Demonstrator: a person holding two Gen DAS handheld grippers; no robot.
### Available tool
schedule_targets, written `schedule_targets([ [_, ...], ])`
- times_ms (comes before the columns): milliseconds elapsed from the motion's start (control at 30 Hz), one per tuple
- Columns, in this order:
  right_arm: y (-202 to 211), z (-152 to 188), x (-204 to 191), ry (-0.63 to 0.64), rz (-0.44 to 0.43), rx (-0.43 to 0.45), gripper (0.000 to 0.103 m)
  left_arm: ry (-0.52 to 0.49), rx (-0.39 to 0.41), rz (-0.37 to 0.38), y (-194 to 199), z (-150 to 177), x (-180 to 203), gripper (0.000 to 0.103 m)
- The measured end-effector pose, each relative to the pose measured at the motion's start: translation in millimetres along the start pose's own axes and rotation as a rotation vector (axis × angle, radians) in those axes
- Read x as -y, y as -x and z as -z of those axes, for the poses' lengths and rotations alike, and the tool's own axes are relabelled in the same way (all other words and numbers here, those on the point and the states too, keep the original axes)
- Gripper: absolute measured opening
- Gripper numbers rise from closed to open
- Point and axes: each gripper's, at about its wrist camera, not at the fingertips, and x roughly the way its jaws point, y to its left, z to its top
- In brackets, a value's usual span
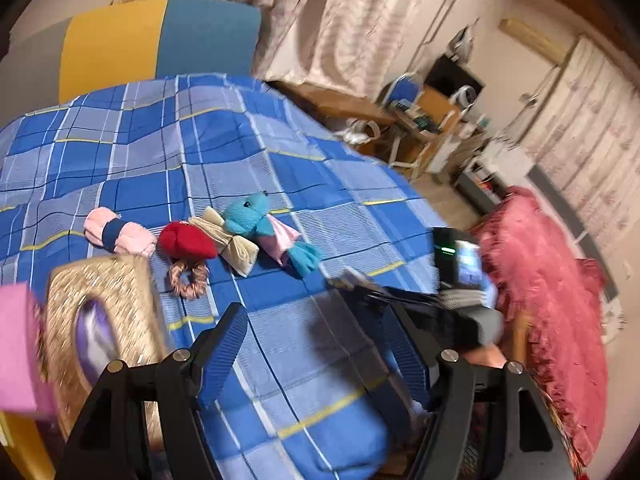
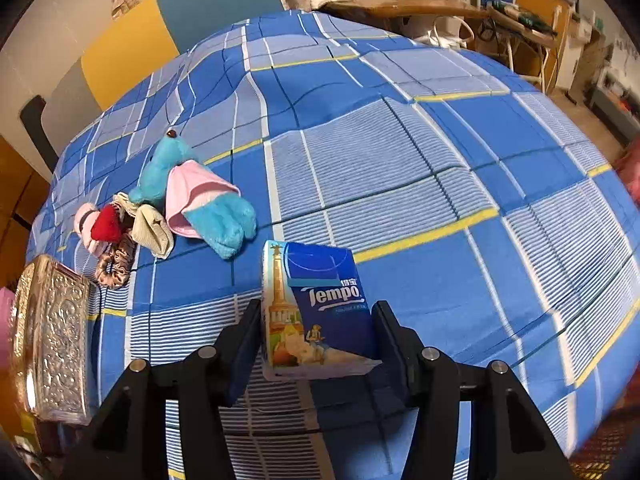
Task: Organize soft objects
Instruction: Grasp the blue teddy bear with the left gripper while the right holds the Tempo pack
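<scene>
Jaws of the right gripper [image 2: 316, 336] are closed on a blue Tempo tissue pack [image 2: 316, 308] above the checked bedspread [image 2: 400, 160]; jaws of the left gripper [image 1: 316, 348] are held apart, nothing between them.

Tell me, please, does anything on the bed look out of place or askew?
Mostly no. The soft things lie bunched near the gold box, and the blue plush is tipped on its side there. The tissue pack sits apart from that pile, between the right gripper's fingers. Nothing looks spilled or damaged.
</scene>
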Motion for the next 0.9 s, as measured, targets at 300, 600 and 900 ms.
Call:
schedule_targets([
  [300, 3.3, -5.7, 26.6, -0.127, 0.013, 0.027, 0.055, 0.074, -0.149, -0.053, -124.5, -47.8, 4.2, 0.072],
  [600, 3.6, -10.4, 34.9, -0.194, -0.042, 0.032, 0.054, 0.107, -0.293, -0.166, -209.2, -70.0, -16.3, 0.071],
  [900, 3.3, -13.5, 35.7, -0.199, -0.040, 0.045, 0.055, 0.106, -0.325, -0.209, -237.8, -63.7, -28.1, 0.032],
])
